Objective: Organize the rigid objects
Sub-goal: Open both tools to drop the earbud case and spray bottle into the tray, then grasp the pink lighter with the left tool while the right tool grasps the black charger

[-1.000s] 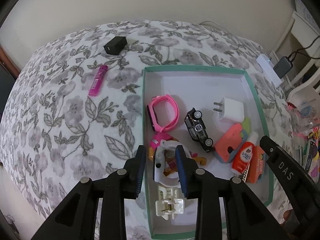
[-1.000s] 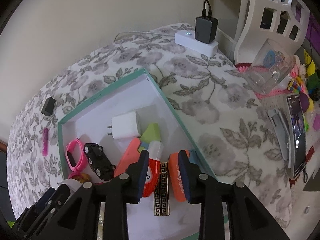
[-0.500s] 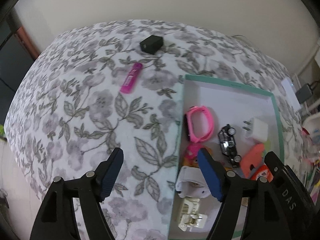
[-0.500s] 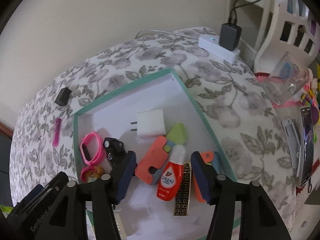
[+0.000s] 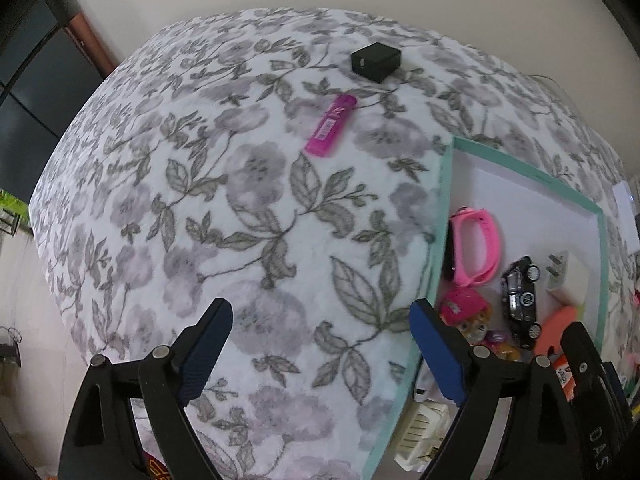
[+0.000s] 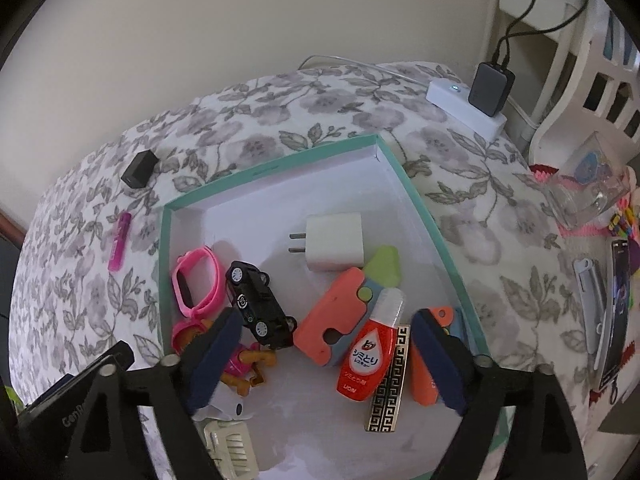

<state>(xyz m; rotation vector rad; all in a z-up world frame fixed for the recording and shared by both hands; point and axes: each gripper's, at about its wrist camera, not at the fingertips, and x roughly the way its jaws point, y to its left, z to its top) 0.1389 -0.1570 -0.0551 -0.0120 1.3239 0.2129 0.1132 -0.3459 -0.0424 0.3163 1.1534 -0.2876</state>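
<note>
A teal-rimmed tray [image 6: 416,196] on the floral bedspread holds a pink wristband [image 6: 196,280], a black toy car [image 6: 258,306], a white charger plug [image 6: 334,242], a coral case [image 6: 336,330], a red bottle [image 6: 370,354] and other small items. My right gripper [image 6: 324,354] is open and empty over the tray's near part. My left gripper [image 5: 320,344] is open and empty over bare bedspread left of the tray [image 5: 434,248]. A magenta lighter [image 5: 331,125] and a black cube adapter [image 5: 375,61] lie on the bedspread beyond it.
A white power strip with a black plugged-in adapter [image 6: 468,106] sits at the bed's far right corner. A glass cup [image 6: 588,184], a phone [image 6: 618,304] and clutter lie to the right. A white hair clip [image 6: 230,446] lies at the tray's near edge.
Both grippers opened wide and released what they held into the tray. The left gripper swung left, away from the tray and over the bedspread. The right gripper drew back slightly.
</note>
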